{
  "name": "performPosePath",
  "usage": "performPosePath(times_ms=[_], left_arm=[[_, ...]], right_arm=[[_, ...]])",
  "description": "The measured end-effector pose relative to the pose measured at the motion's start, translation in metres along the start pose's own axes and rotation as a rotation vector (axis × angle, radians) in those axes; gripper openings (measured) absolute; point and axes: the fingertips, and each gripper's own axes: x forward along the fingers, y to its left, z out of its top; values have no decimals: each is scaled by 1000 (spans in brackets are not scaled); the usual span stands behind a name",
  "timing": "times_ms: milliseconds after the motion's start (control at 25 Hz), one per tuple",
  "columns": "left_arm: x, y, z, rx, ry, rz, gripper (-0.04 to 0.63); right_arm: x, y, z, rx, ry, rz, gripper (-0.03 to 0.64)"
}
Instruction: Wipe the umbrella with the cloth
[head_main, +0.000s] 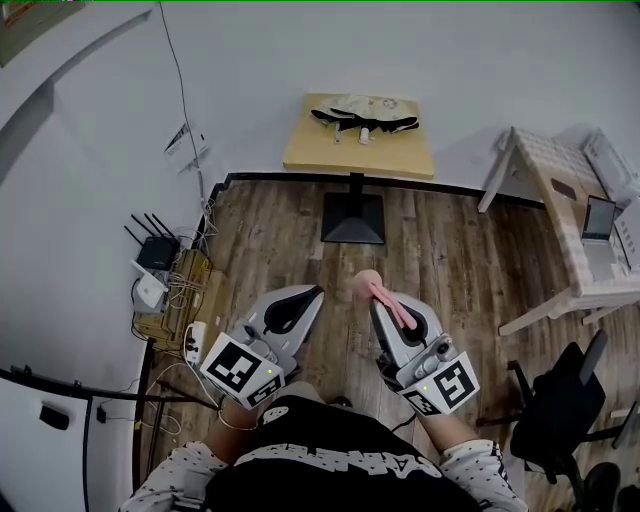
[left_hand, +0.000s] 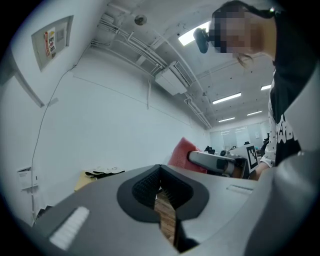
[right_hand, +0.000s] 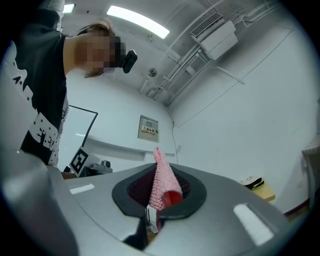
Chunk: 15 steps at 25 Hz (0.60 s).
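Nearest, at the left: left gripper (left_hand: 161, 192) clenched shut on nothing, pointing level. Just right of those fingers: right gripper (right_hand: 159, 197) clamped on the pink cloth (right_hand: 162, 185), with a fold poking up past the fingertips and the nose tilted slightly upward. Ahead of both pairs of fingers: bare wooden floor (head_main: 450, 260). Well beyond the fingertips, against the white wall: small yellow table (head_main: 310, 150), with the folded umbrella (head_main: 365, 118), cream with black trim, lying flat on top, far from either gripper, untouched
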Motion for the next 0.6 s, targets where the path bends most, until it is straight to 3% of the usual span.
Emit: performPosePath(times_ms=[240,600], left_arm=[[18,6,-11,-8,21,-20,-6],[80,43,-15,-29,12,-125,-6]], right_arm=[[-1,-16,-10,10,16,-18,28],[27,-73,-16,-23,40,-94,28]])
